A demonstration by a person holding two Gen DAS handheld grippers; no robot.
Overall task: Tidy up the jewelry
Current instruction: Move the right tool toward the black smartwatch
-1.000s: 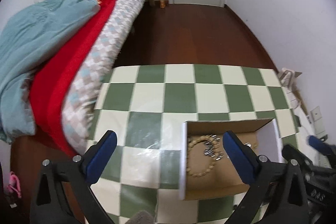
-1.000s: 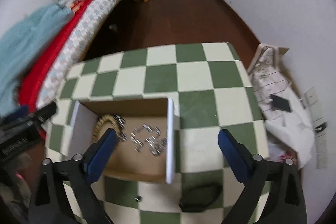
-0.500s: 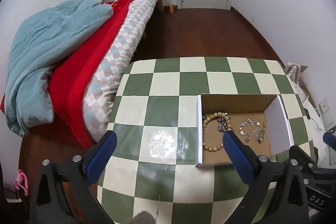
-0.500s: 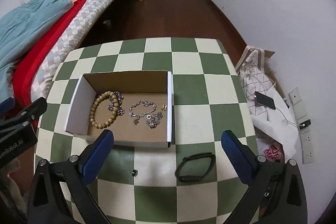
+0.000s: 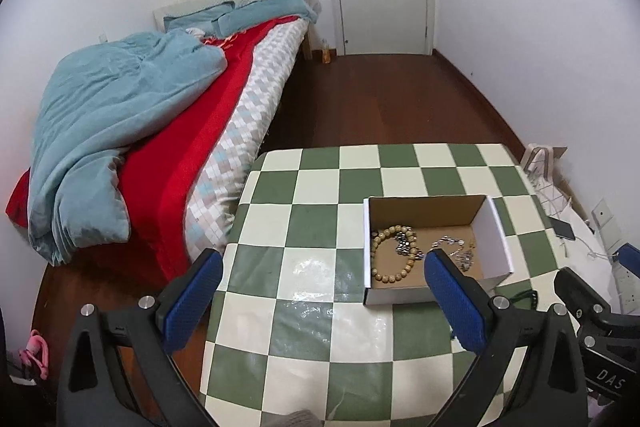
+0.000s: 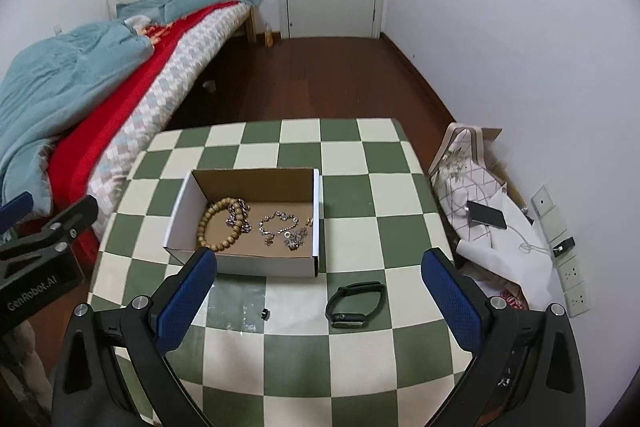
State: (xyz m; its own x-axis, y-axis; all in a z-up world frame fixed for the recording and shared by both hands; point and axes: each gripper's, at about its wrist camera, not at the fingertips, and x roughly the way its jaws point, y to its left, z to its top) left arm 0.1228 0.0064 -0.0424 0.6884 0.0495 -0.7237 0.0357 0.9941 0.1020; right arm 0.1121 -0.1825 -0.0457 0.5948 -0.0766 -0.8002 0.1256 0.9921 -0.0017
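Green-and-cream checkered table filling the near half of both views, bed with teal quilt and red blanket off to the left. Open cardboard box standing left of centre on that table, holding most of the jewelry: wooden bead bracelet at its left, silver chain bracelet with charms at its right, small gold piece against the right wall. Left gripper and right gripper both raised above the near edge, jaws spread wide, nothing held. Judged well along but unfinished: black band, a watch or fitness strap, lying outside just near-right of the box, and tiny dark bit, perhaps a ring, loose near the front wall. Both probably left to go in.
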